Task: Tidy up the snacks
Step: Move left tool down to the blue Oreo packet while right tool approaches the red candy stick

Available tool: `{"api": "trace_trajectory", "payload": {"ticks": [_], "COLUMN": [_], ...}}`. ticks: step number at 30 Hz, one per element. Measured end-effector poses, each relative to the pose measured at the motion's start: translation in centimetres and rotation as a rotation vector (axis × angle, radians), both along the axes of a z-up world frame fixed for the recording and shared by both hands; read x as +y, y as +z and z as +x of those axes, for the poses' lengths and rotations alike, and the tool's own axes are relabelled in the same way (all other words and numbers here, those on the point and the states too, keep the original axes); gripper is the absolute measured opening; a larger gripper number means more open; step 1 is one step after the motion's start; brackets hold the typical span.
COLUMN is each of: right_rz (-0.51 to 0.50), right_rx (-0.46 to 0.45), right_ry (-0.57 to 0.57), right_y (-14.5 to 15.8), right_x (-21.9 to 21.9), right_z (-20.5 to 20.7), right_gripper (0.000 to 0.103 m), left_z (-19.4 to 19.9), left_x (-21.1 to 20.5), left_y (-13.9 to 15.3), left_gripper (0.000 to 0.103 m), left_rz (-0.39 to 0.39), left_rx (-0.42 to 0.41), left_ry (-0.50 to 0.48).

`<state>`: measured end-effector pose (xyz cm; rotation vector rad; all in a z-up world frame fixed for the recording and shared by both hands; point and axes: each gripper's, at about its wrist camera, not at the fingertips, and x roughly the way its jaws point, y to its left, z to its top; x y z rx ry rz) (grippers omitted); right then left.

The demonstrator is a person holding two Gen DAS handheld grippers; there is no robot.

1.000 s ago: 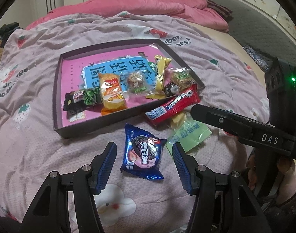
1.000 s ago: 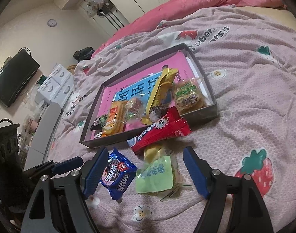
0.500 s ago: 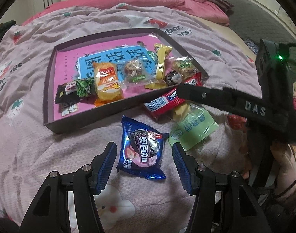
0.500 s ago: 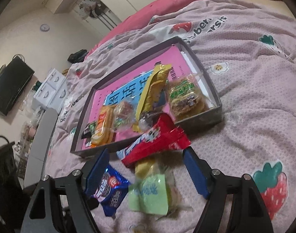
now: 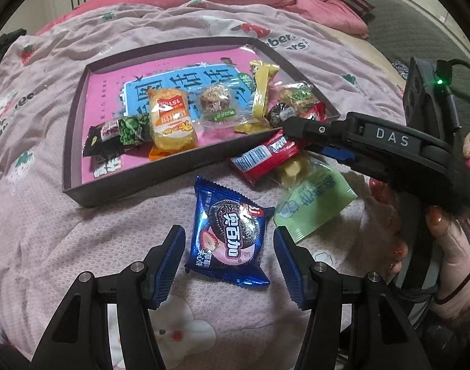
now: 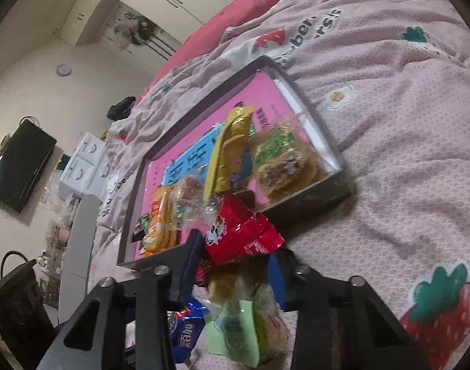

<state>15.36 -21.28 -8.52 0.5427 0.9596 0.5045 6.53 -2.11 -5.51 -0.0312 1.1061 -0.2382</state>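
The tray sits on the bedspread ahead of me, with six snacks lying in it. Just before its near right corner lies the bar, one end propped on the rim. The pouch lies under the bar's near end, and the cookie pack lies left of the pouch, between my left fingers

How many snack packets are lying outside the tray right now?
3, all near the tray's front edge: blue cookie packet, red bar leaning on that edge, green packet beside it. Others may be hidden.
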Motion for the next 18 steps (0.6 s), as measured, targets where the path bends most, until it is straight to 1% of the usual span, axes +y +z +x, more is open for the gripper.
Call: {"api": "trace_trajectory", "payload": {"ticks": [1,5,8,13,18], "right_rz": [-0.005,-0.067,-0.075,-0.118,-0.148], "right_rx": [-0.014,-0.066,-0.112,-0.190,-0.214], "right_ry": [0.017,0.061,0.092,0.126,0.159], "right_y": [0.3,1.3,2.3,3.8,4.2], "right_x": [0.3,1.4,1.8,2.4,3.1], "right_z": [0.0,-0.6,-1.1,-2.0,-2.4], "right_gripper": [0.028,0.026,0.022,0.019,0.019], "left_z": [0.0,0.3,0.4,0.7,1.0], "left_x": [0.0,-0.2,-0.2,-0.2,-0.7], "left_y": [-0.1,-0.9,-1.3,-2.1,-2.6], "left_gripper": [0.061,0.061,0.061,0.061,0.061], "left_rz": [-0.002,-0.017,-0.015,-0.002,0.017], "left_rx": [0.004,0.025,0.033,0.045,0.043], "left_ry": [-0.001,-0.007,-0.006,-0.001,-0.002]}}
